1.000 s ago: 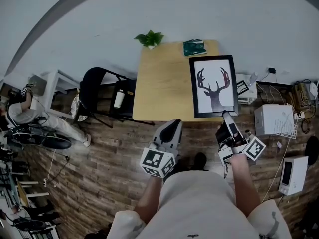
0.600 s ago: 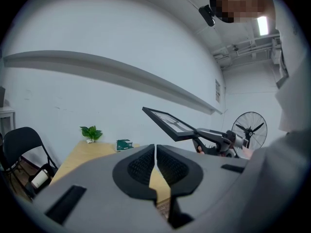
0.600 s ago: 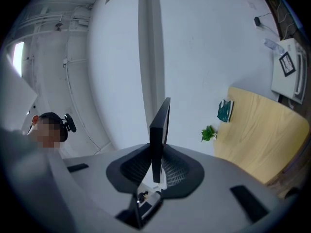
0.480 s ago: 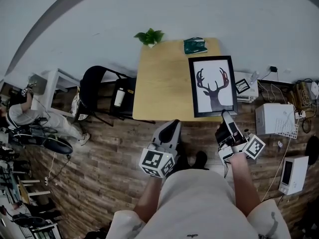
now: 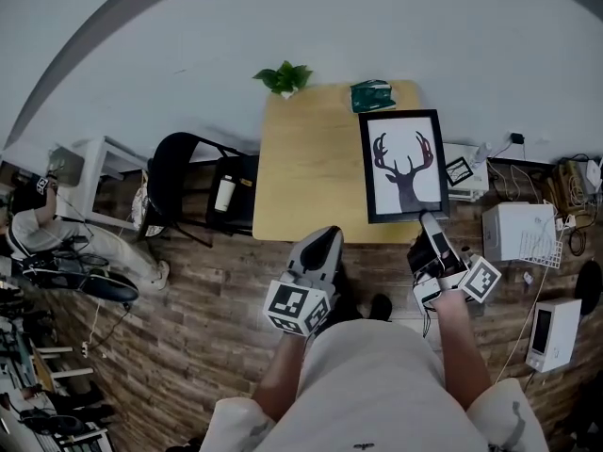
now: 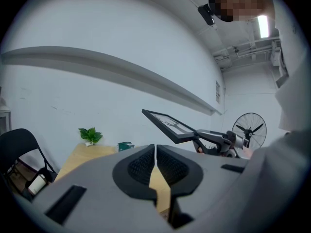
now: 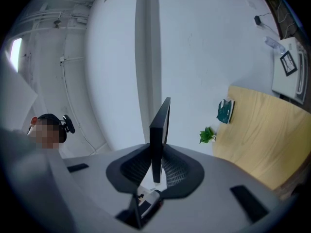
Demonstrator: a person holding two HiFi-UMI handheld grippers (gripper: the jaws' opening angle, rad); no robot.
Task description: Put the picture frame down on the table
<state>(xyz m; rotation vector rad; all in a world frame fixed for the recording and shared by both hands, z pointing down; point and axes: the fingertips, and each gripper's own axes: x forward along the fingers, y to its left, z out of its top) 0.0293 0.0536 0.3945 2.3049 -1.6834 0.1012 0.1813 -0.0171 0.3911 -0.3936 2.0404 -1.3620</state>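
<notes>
The right tool (image 7: pixel 155 171) is clamped on the near edge of the picture frame (image 5: pixel 405 165), its pads pressing both faces of the black moulding. The left tool (image 6: pixel 155 165) has its jaws together with nothing between them and hangs just off the near edge of the tabletop (image 5: pixel 301 168).

The frame is held by that one edge above the right side of the tabletop, with the deer print facing up and its far end raised, not yet resting on the wood. A green packet (image 5: pixel 372 93) lies at the far right corner of the tabletop and a small plant (image 5: pixel 283 73) stands at its far edge.

A one-edge grip leaves the frame prone to sagging or twisting, so the lowering is best done slowly. It should be levelled as it goes, kept inside the tabletop's right edge and short of the packet. The clamp should open only once the frame lies flat on the tabletop.
</notes>
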